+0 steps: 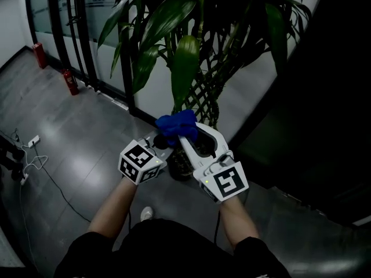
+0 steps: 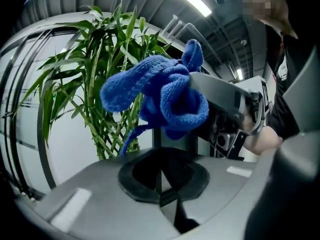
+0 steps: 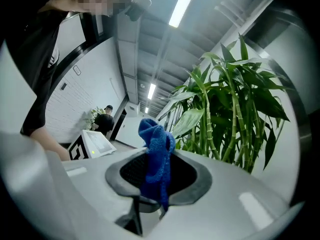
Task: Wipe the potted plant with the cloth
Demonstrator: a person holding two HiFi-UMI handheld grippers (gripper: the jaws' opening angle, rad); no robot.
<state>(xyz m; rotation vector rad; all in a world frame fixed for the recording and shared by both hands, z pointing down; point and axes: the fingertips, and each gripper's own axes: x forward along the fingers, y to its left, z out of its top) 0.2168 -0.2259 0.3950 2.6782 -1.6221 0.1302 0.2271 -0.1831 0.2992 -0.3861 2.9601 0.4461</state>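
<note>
The potted plant [image 1: 184, 68] with broad green leaves and braided stems stands straight ahead; its dark pot [image 1: 181, 169] is partly hidden behind the grippers. My right gripper [image 1: 184, 133] is shut on a bunched blue cloth [image 1: 177, 125], held low before the stems. In the right gripper view the cloth [image 3: 156, 159] pokes up from between the jaws, with the plant [image 3: 230, 109] to the right. My left gripper [image 1: 164, 148] sits close beside, jaws together with nothing in them. In the left gripper view the cloth [image 2: 165, 91] hangs just beyond its tips, apart from the plant [image 2: 105, 84].
Two red fire extinguishers [image 1: 71, 81] stand by the glass wall at the left. A power strip and cables [image 1: 32, 141] lie on the grey floor at the left. A dark wall [image 1: 324, 97] rises on the right. A person [image 3: 104, 120] stands far off.
</note>
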